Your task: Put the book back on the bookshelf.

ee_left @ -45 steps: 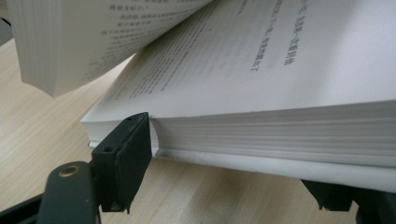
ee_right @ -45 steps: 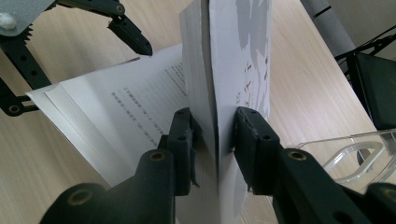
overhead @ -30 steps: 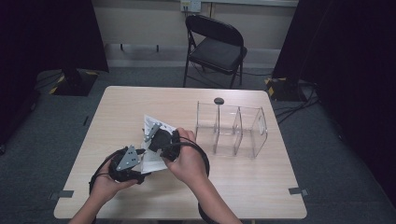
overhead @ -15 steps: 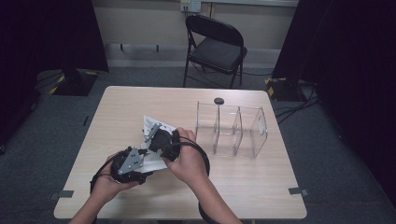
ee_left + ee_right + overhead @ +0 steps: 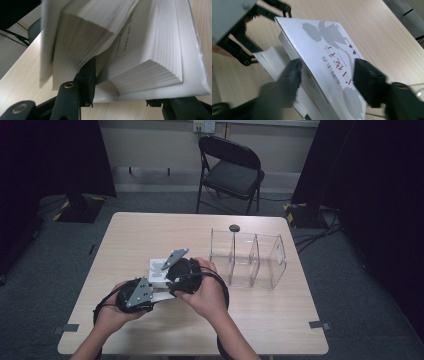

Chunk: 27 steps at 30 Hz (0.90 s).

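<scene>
Both tongs on the book [image 5: 159, 271], mid-table, left of the clear organizer [image 5: 247, 259]. Left gripper [image 5: 120, 97]: jaws just been closing, partway; one jaw wedged between the fanned pages, other under the bottom cover. Looks like a grip on the lower block, pad contact unclear. Right gripper [image 5: 327, 72]: jaws just opened, front cover [image 5: 324, 55] between them, pads look clear of it. Key relation: book lies straight ahead of the left jaws, open edge toward them, spine away. Cover edge sits nearer the right gripper, so the right likely swings it open.
</scene>
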Available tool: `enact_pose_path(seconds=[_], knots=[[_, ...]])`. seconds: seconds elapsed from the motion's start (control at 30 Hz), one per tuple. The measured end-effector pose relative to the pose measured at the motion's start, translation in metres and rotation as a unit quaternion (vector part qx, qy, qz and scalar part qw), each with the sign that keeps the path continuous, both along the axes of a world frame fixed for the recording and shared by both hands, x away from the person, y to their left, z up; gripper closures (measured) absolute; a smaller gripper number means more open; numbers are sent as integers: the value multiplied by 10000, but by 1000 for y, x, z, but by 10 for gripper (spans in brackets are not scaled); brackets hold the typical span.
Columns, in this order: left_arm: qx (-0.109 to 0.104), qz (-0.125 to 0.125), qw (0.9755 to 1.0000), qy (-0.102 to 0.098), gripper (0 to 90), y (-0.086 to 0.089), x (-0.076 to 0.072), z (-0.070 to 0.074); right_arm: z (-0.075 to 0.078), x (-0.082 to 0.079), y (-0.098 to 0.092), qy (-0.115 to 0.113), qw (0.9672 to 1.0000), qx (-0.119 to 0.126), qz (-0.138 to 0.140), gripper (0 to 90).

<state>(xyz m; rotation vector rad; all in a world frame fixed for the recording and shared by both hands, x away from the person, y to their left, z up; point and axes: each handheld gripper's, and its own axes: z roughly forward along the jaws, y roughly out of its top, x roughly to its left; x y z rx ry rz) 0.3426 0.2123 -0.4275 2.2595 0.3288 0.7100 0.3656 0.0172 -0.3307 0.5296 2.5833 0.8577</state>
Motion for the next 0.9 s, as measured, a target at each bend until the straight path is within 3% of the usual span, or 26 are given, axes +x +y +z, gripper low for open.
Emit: enact_pose_path(seconds=[0.07, 0.13, 0.27, 0.37, 0.5, 0.6, 0.77, 0.83, 0.9], knots=[[34, 9, 10000, 23, 513, 0, 0, 1, 7, -2, -15, 47, 9988, 487, -57, 349], [14, 5, 10000, 78, 515, 0, 0, 3, 10, -6, -30, -4, 9972, 733, -168, 326], [-47, 47, 9998, 208, 522, 1, -1, 7, 6, -18, -60, -138, 9939, 1070, -209, 306], [-11, 18, 9997, 235, 522, 2, -1, 8, -8, -26, -80, -20, 9908, 1321, -285, 286], [-49, 28, 9997, 257, 521, 2, 0, 9, -35, -31, -100, 228, 9893, 1367, -464, 267], [-55, 31, 9997, 251, 521, 1, 0, 9, -62, -31, -110, 466, 9896, 1267, -500, 248], [-73, 41, 9995, 290, 520, 1, 0, 9, -94, -28, -113, 756, 9884, 1187, -574, 223], [-68, 52, 9995, 291, 520, 0, 0, 9, -107, -24, -113, 1120, 9856, 1108, -616, 227], [-50, 62, 9995, 303, 520, 0, -1, 10, -119, -22, -112, 1177, 9855, 1054, -627, 227]])
